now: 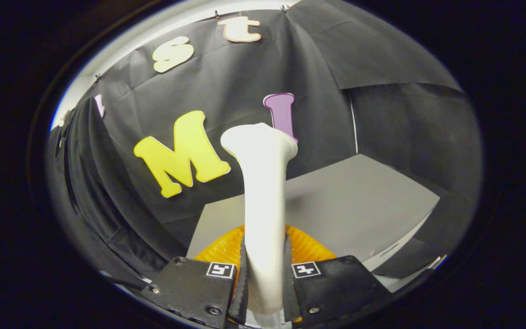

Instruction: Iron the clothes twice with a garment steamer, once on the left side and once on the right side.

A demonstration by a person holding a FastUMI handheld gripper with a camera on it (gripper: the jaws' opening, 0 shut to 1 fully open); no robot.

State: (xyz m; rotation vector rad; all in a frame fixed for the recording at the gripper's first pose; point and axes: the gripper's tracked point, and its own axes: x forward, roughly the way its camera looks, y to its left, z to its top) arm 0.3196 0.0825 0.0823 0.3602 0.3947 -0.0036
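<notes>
A white garment steamer [263,192] stands upright between my fingers, its handle clamped by both of them and its flared head [260,139] rising well beyond the fingertips. My gripper [265,267] is shut on the handle. Beneath the steamer and just behind my fingers lies an orange ribbed plate [311,249] on the grey table [359,210]. A dark hanging garment [82,183] hangs off to the left, beside the booth wall.
The grey table stretches ahead and to the right of the steamer, ending at an edge on the right. Black cloth walls close the booth behind and on both sides.
</notes>
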